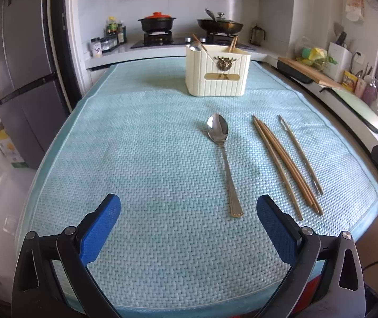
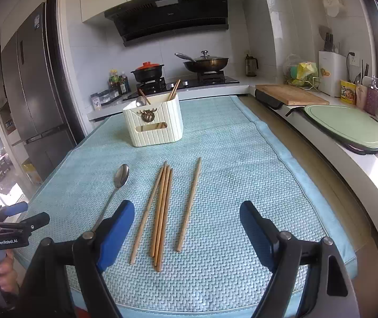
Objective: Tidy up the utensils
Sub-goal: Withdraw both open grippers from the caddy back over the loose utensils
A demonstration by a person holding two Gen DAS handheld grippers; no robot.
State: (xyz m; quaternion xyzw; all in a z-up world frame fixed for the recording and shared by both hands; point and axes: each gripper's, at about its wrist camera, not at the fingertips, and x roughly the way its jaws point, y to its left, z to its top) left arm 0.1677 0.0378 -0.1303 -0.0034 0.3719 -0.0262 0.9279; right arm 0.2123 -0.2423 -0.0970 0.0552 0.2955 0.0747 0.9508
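A cream ribbed utensil holder (image 1: 217, 71) (image 2: 154, 122) stands at the far end of a light blue mat (image 1: 136, 159) (image 2: 241, 185), with a spoon and chopsticks in it. A steel spoon (image 1: 222, 156) (image 2: 117, 185) lies on the mat. Right of it lie several wooden chopsticks (image 1: 284, 161) (image 2: 162, 212) and one apart (image 1: 300, 153) (image 2: 190, 201). My left gripper (image 1: 189, 228) is open and empty, near the spoon's handle end. My right gripper (image 2: 187, 235) is open and empty above the chopsticks' near ends. The left gripper also shows in the right wrist view (image 2: 16, 217).
A stove with a black pot (image 2: 147, 73) and a wok (image 2: 206, 63) sits behind the mat. A fridge (image 2: 30, 84) stands left. A wooden board (image 2: 289, 95), a green board (image 2: 347, 127) and bottles line the counter on the right.
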